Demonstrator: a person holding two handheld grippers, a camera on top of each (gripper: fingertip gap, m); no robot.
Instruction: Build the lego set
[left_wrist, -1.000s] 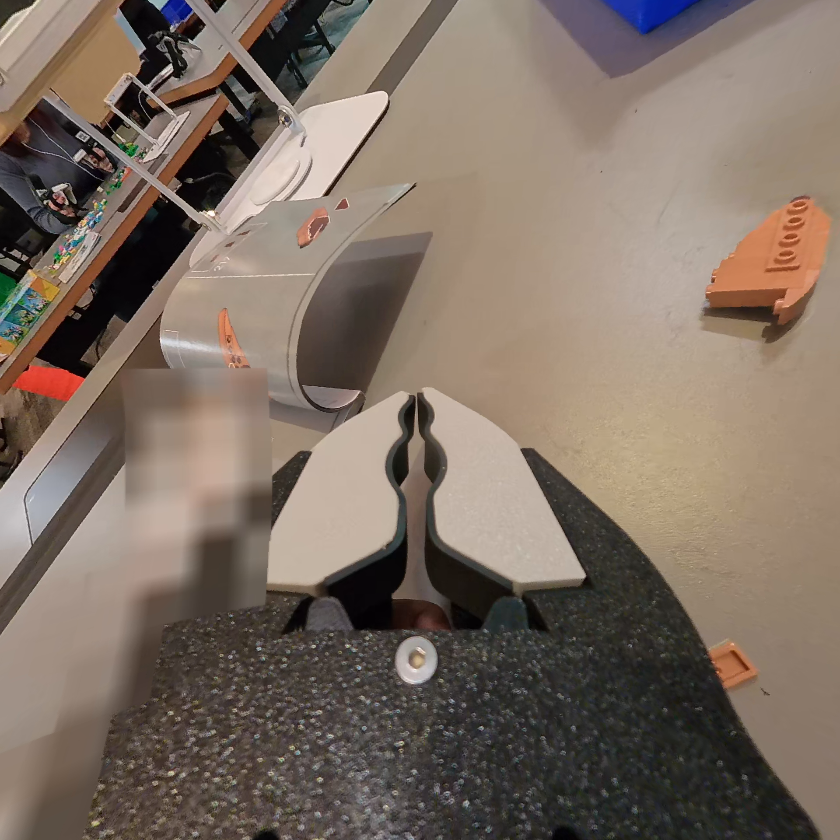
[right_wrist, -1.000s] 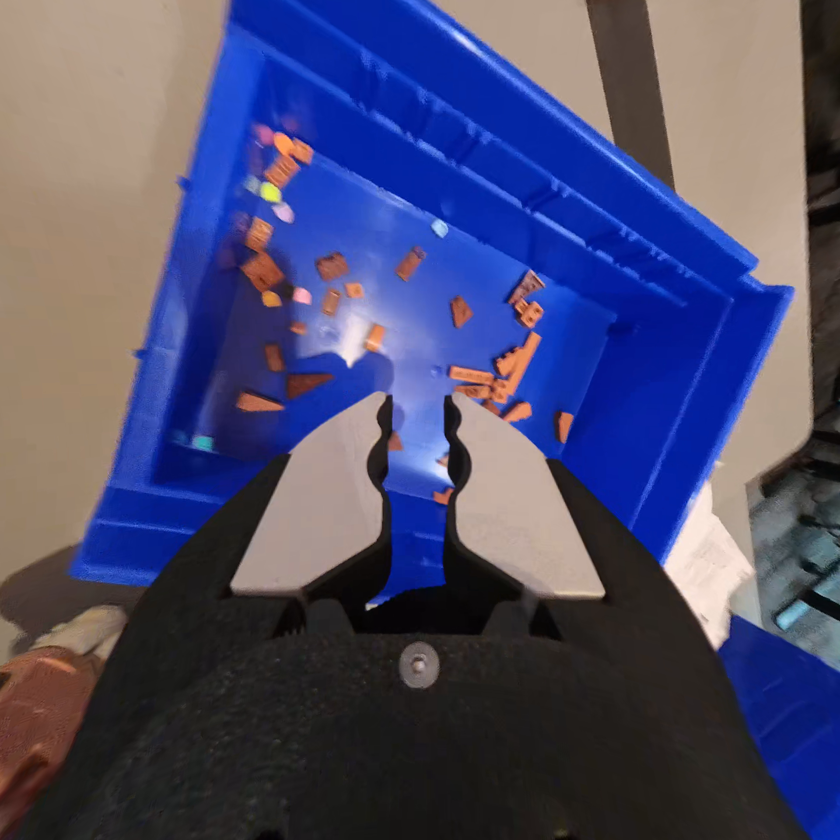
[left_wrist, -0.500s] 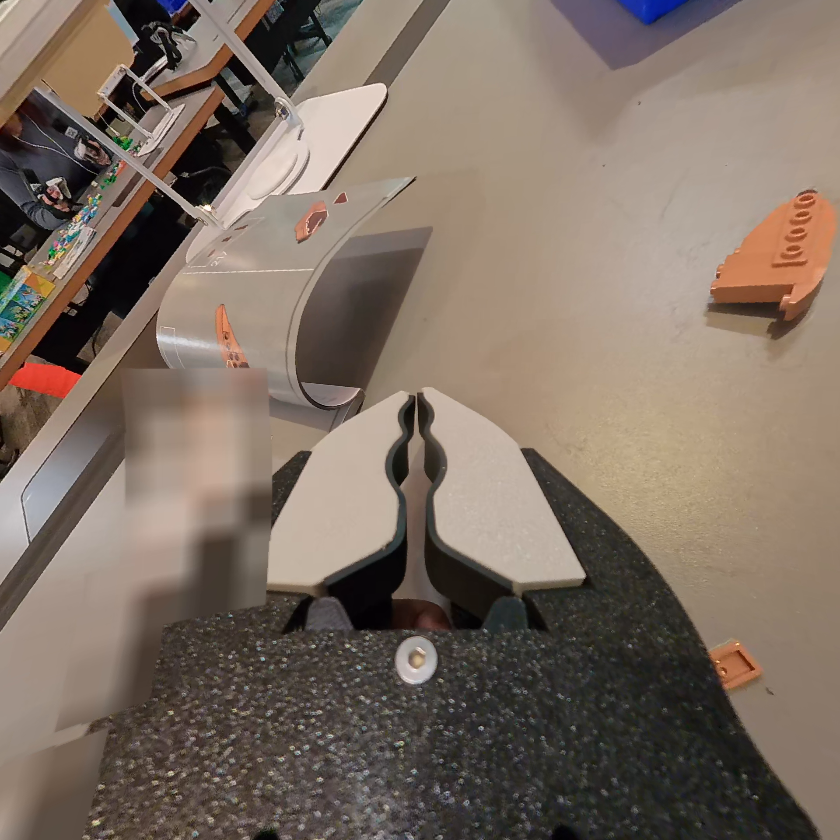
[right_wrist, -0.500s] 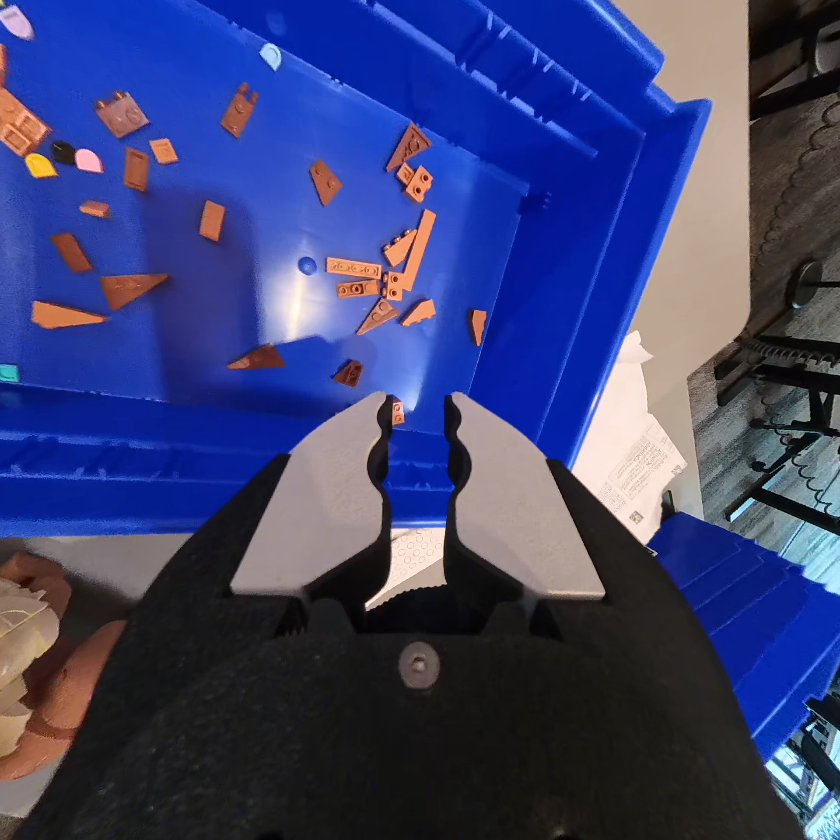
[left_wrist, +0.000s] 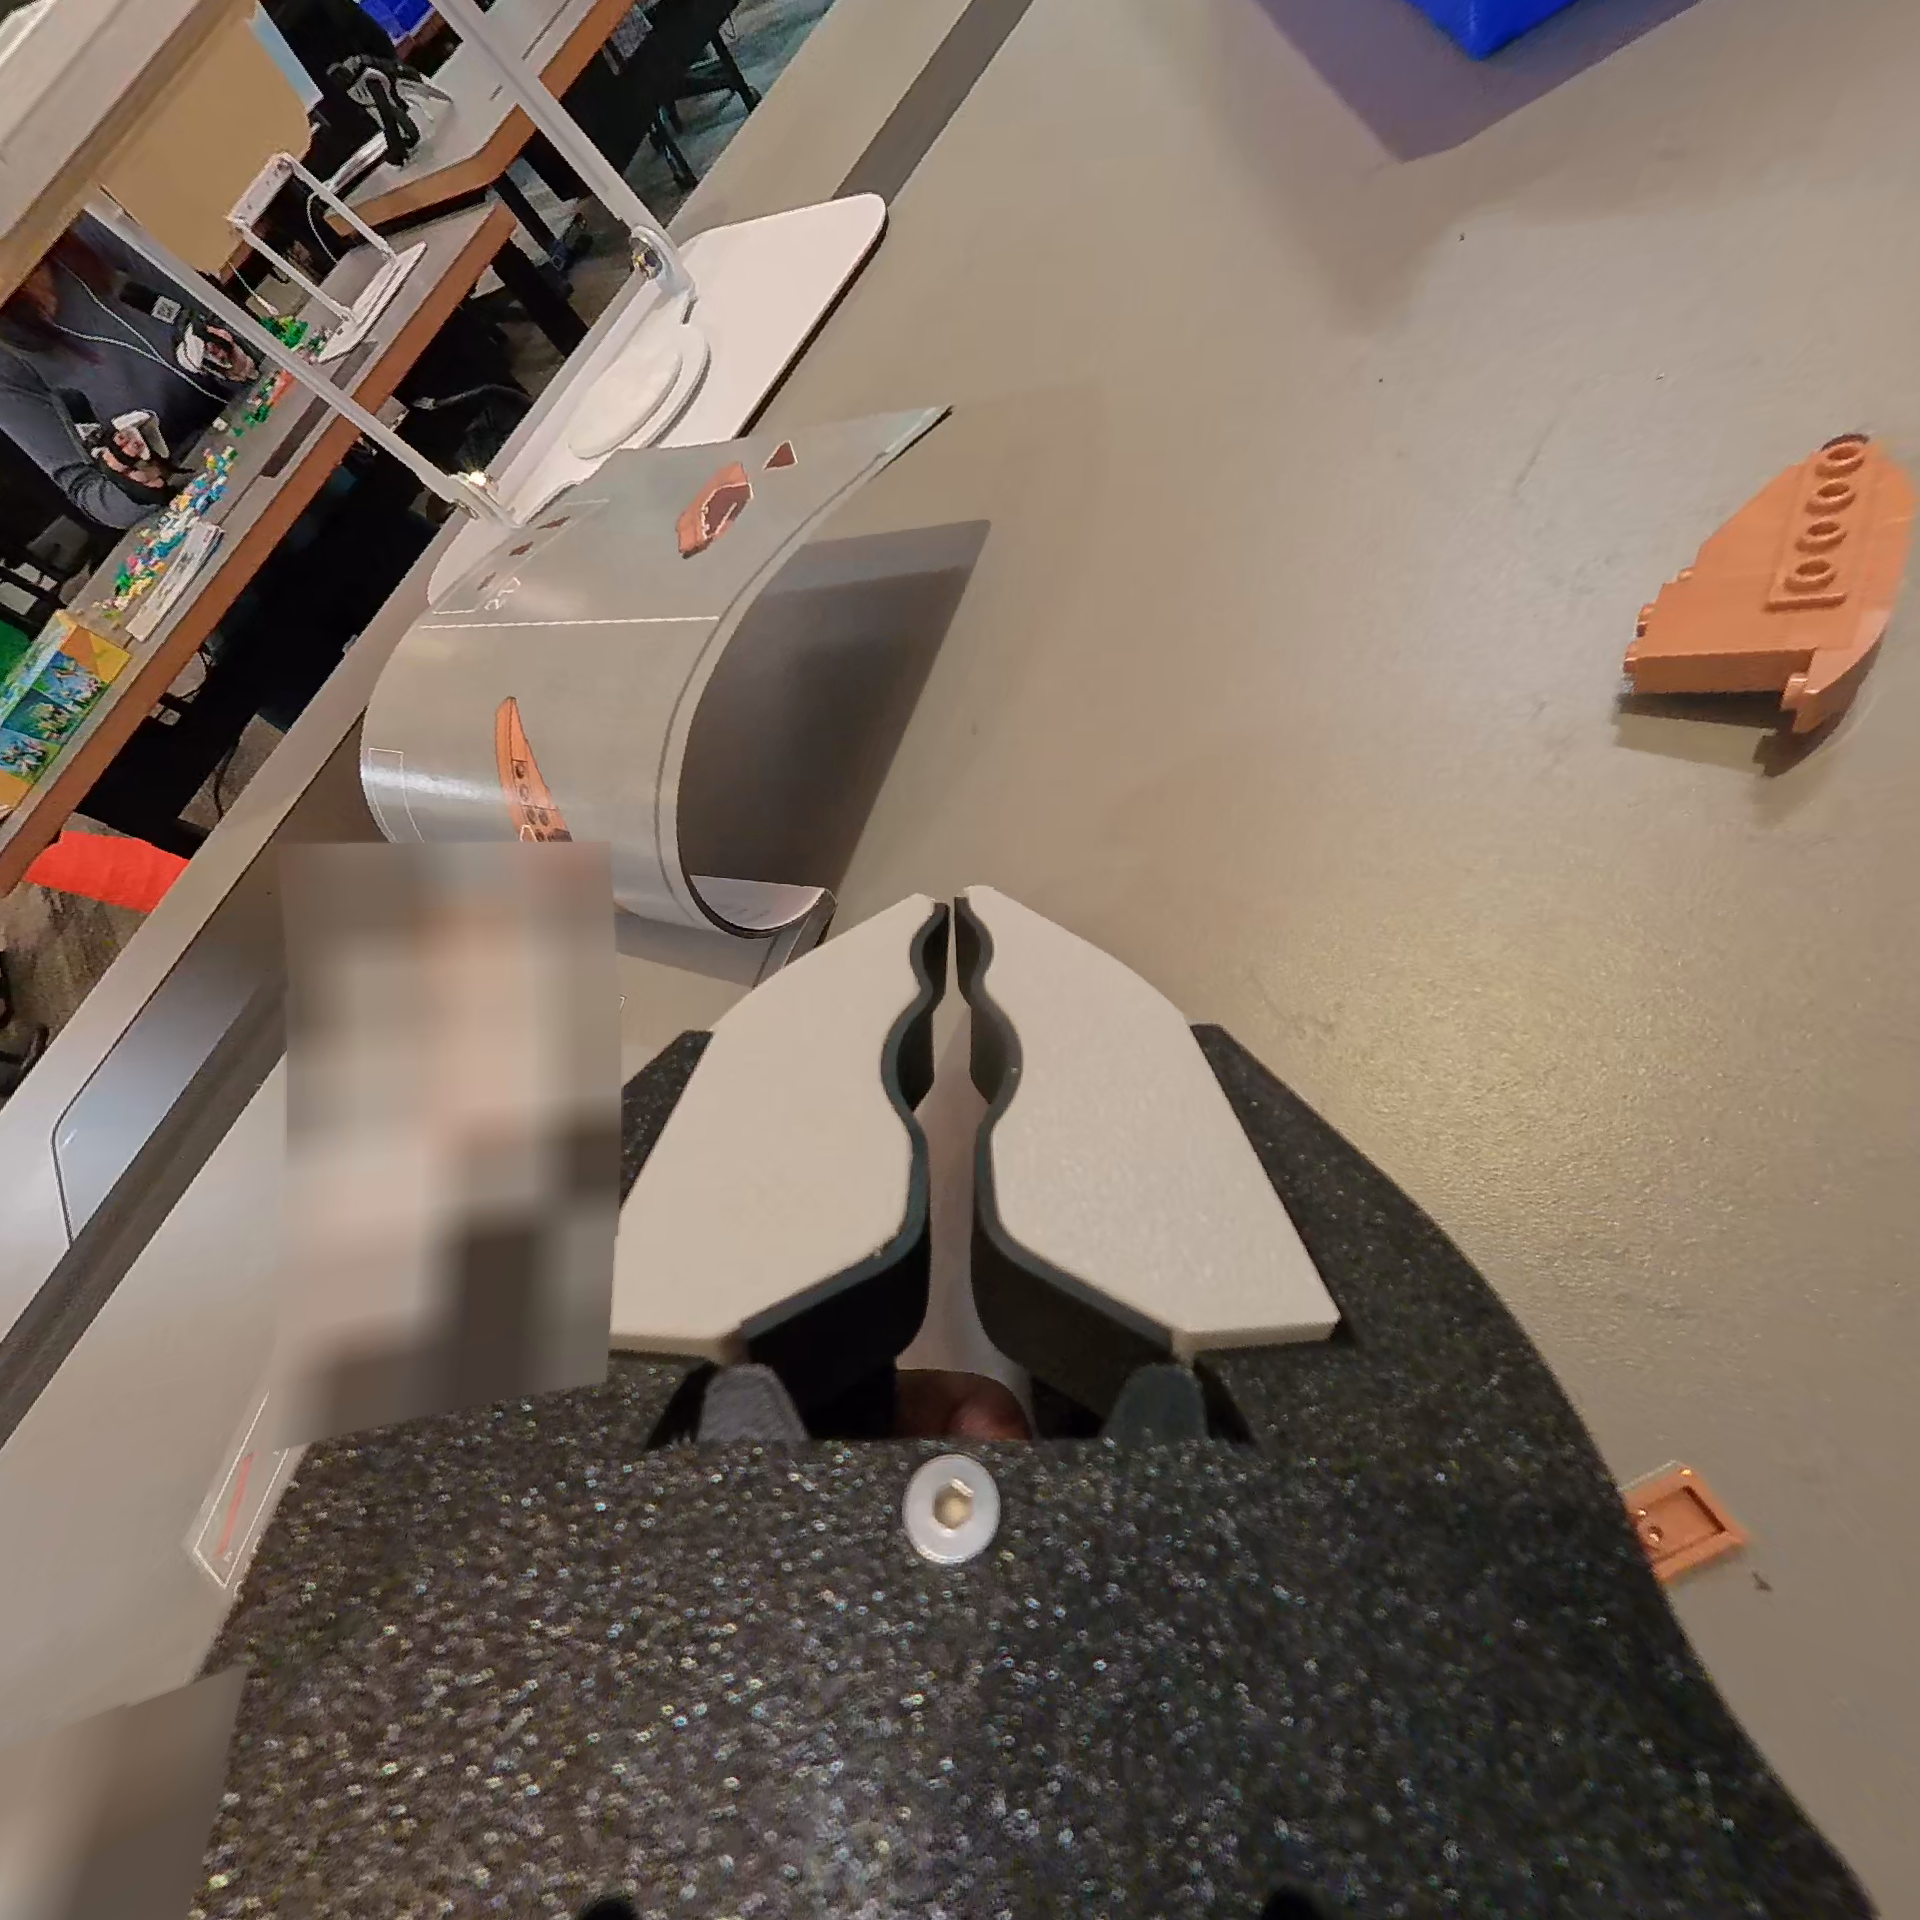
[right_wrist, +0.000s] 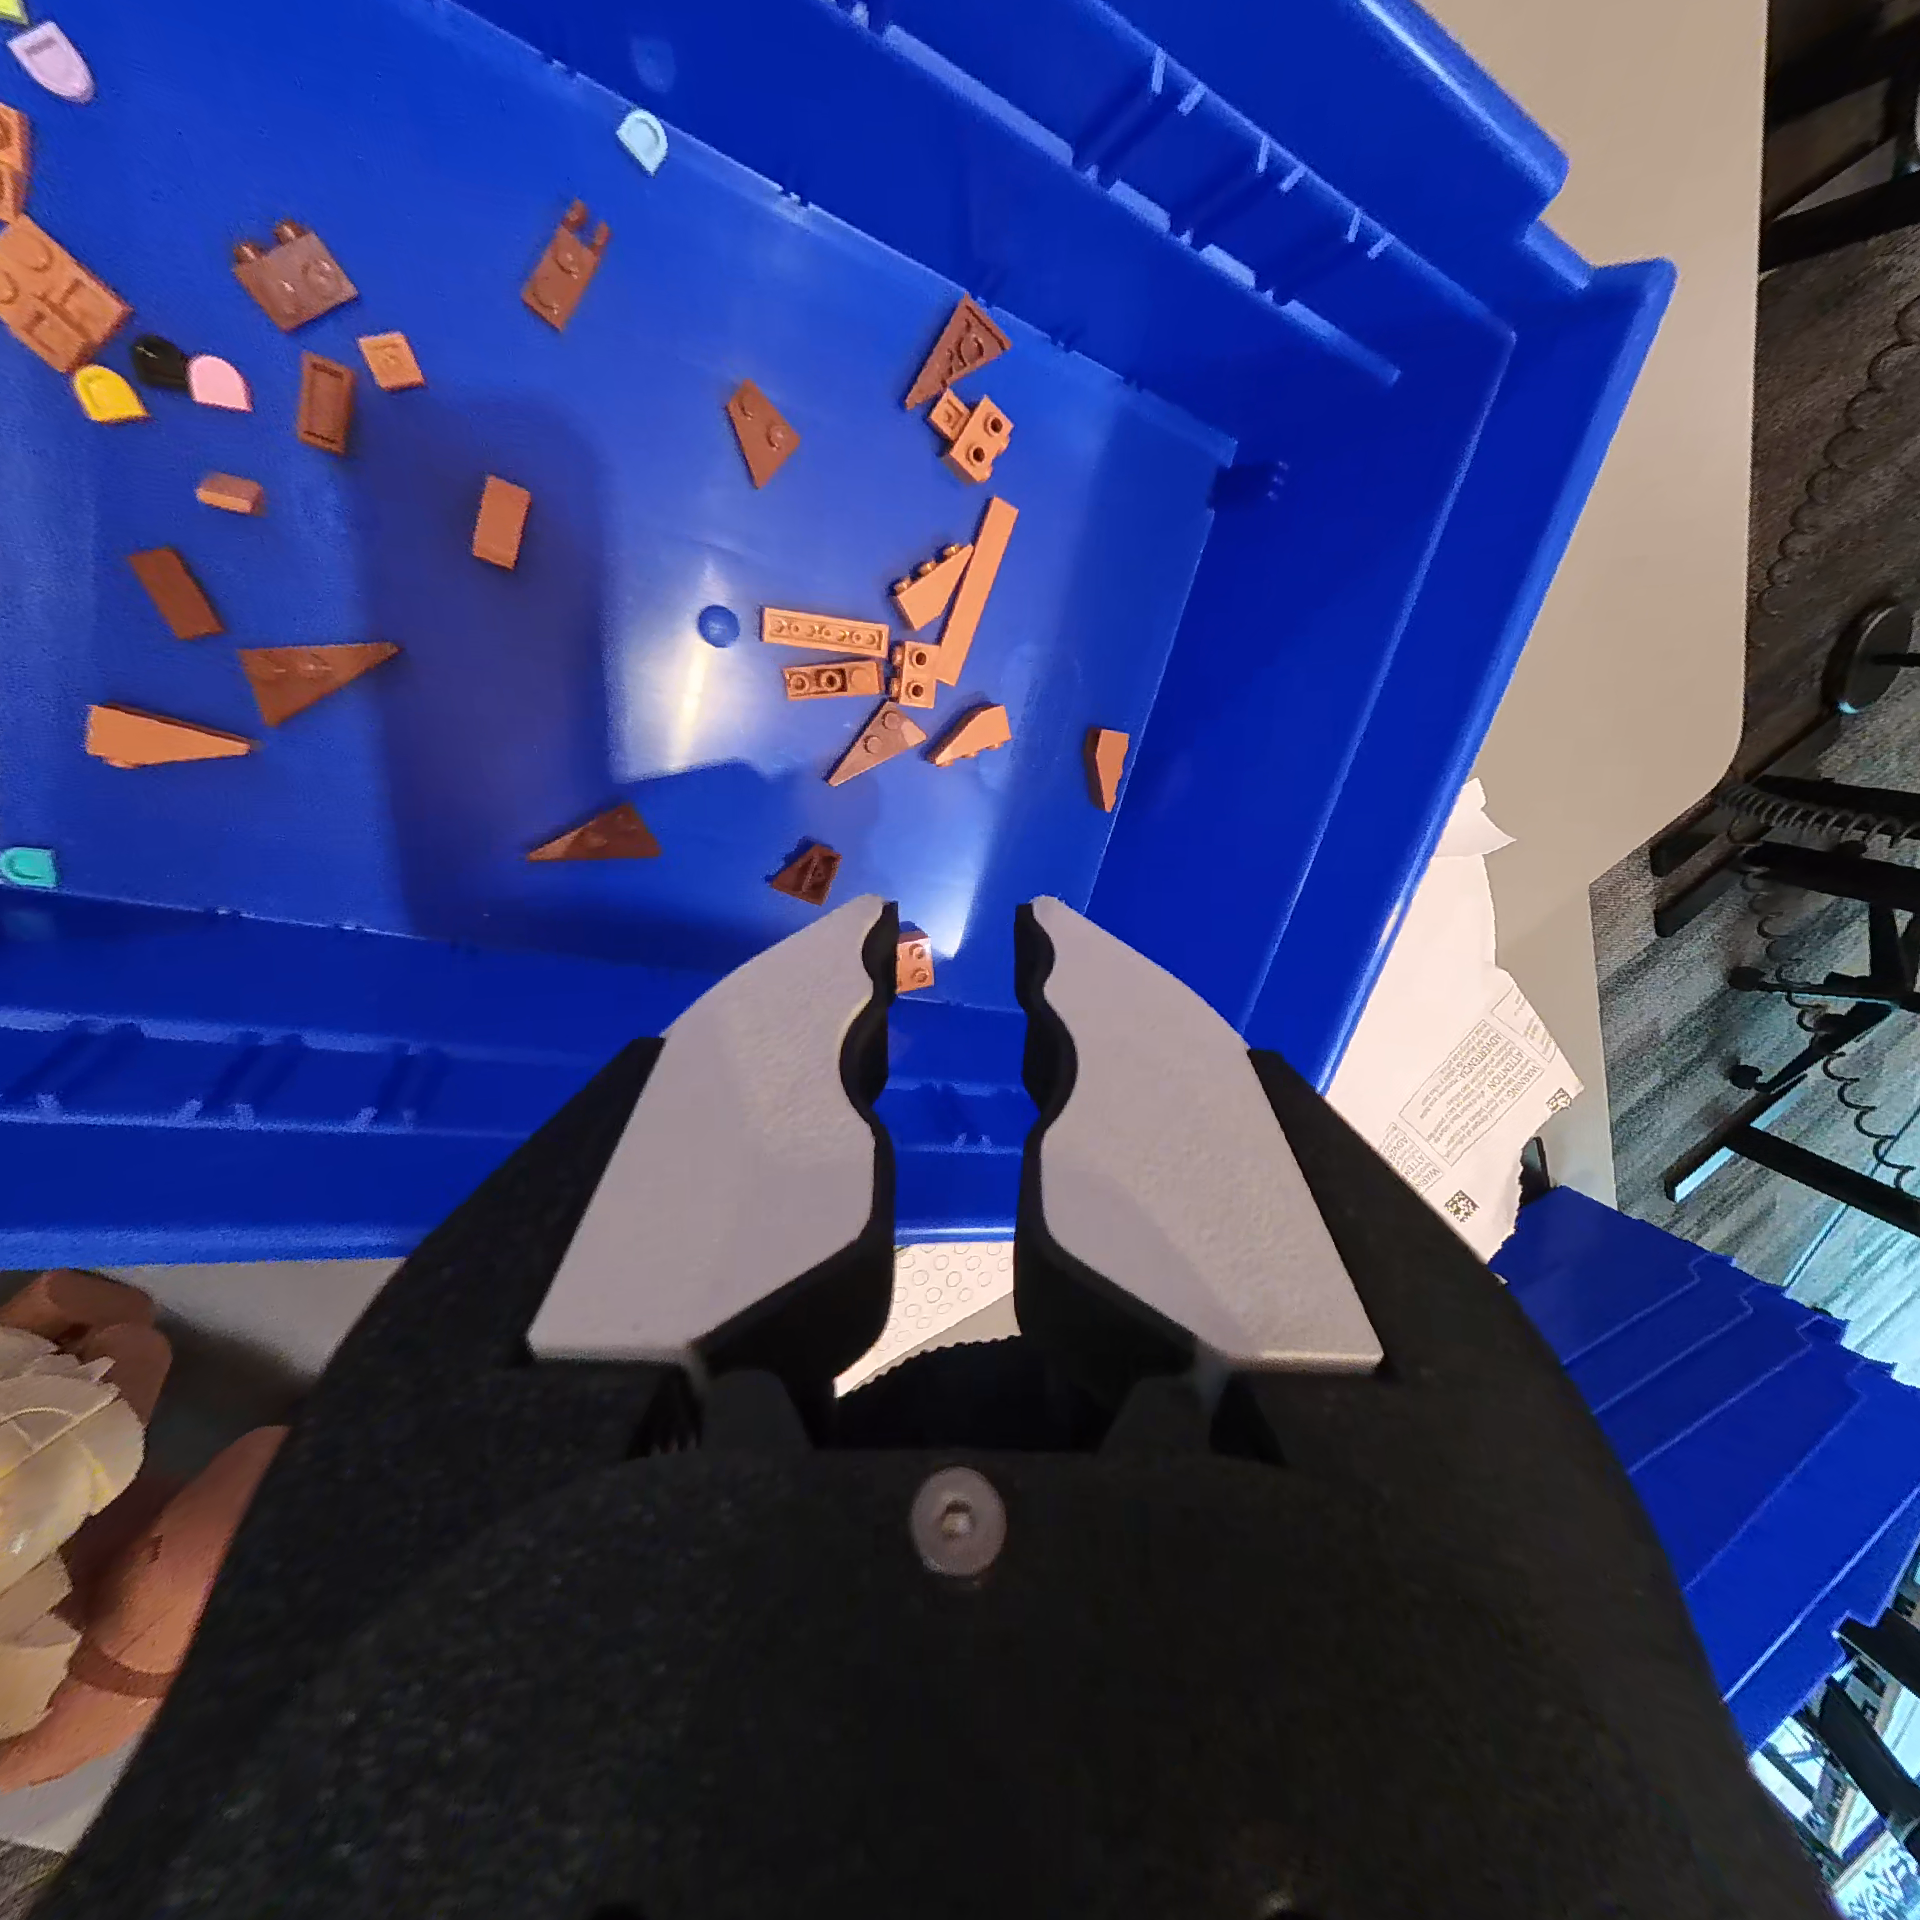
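Note:
My left gripper (left_wrist: 953, 909) is shut and empty above the grey table. An orange hull-shaped Lego piece (left_wrist: 1766, 603) lies on the table to its far right, and a small orange tile (left_wrist: 1683, 1532) lies at its right side. My right gripper (right_wrist: 954, 920) is open and empty over the near right corner of a blue bin (right_wrist: 1351, 582). The bin holds several loose orange and brown Lego pieces (right_wrist: 831, 634). A small orange brick (right_wrist: 914, 958) lies just between the right fingertips, on the bin floor.
A curled instruction booklet (left_wrist: 582, 665) stands ahead of the left gripper, with a white lamp base (left_wrist: 727, 301) behind it. A partly built tan and orange model (right_wrist: 73, 1507) sits at the bin's near left. White paper (right_wrist: 1455, 1091) and another blue bin (right_wrist: 1714, 1455) lie to the right. Across from one pair of fingers to the other is roughly 50 cm. My right gripper is the nearer one to the small orange brick (right_wrist: 914, 958): about 10 cm, against 50 cm. My left gripper is the nearer one to the small orange tile (left_wrist: 1683, 1532): about 12 cm, against 50 cm.
The right gripper has swung from above the whole bin down towards its near right corner. The left gripper has stayed almost still and shut.

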